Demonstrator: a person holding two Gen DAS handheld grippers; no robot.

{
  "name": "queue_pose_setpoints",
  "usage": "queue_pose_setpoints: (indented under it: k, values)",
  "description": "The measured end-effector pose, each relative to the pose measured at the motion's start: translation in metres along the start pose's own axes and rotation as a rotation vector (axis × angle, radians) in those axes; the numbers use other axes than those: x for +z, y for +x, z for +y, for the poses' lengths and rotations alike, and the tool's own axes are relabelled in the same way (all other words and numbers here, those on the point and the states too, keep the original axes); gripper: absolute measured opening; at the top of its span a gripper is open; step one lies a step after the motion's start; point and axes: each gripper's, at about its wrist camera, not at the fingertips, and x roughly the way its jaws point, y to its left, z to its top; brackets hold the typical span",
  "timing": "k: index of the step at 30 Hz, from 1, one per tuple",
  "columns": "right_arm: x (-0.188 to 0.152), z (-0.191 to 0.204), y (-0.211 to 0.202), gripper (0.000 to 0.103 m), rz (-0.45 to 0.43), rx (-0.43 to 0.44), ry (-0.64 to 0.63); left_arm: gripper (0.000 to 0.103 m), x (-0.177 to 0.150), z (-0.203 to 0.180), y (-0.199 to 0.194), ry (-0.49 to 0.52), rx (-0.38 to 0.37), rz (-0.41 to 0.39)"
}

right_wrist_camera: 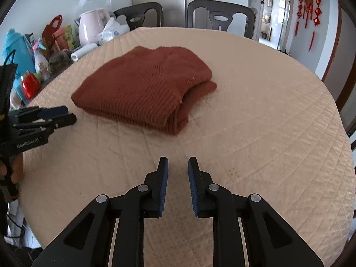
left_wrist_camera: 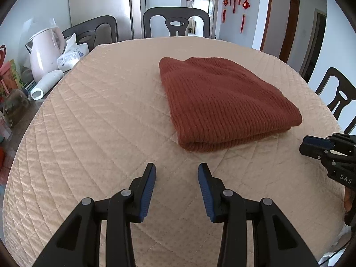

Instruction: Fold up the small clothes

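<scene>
sweater (left_wrist_camera: pixel 222 102) lies folded, rust-red knit, mid surface (left_wrist_camera: pixel 100 122) on the quilted beige cloth, clear of both grippers. left gripper (left_wrist_camera: pixel 176 169) spread w/ nothing between the blue pads, hanging over bare cloth near the sweater's near edge; right gripper (right_wrist_camera: pixel 178 163) parted narrower, also empty, over cloth near the sweater's folded corner. clutter at the far left edge: pink kettle (left_wrist_camera: pixel 45 51), tissue pack (left_wrist_camera: pixel 71 55), white roll (left_wrist_camera: pixel 46 84); chairs (left_wrist_camera: pixel 176 21) behind the surface.
</scene>
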Motion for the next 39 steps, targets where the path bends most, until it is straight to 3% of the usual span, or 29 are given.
queue_pose_setpoints:
  k: [10,39]
  values:
    - [-0.0027,-0.0013,-0.0007,0.027,-0.01,-0.005,0.007,0.054,-0.0025,0.0002,0.0015,-0.007,0.012,-0.011]
    - [-0.0028,-0.0012,-0.001,0.028,-0.012,0.001,0.012,0.061,-0.0026,0.0009,0.0024,-0.009,0.012,-0.01]
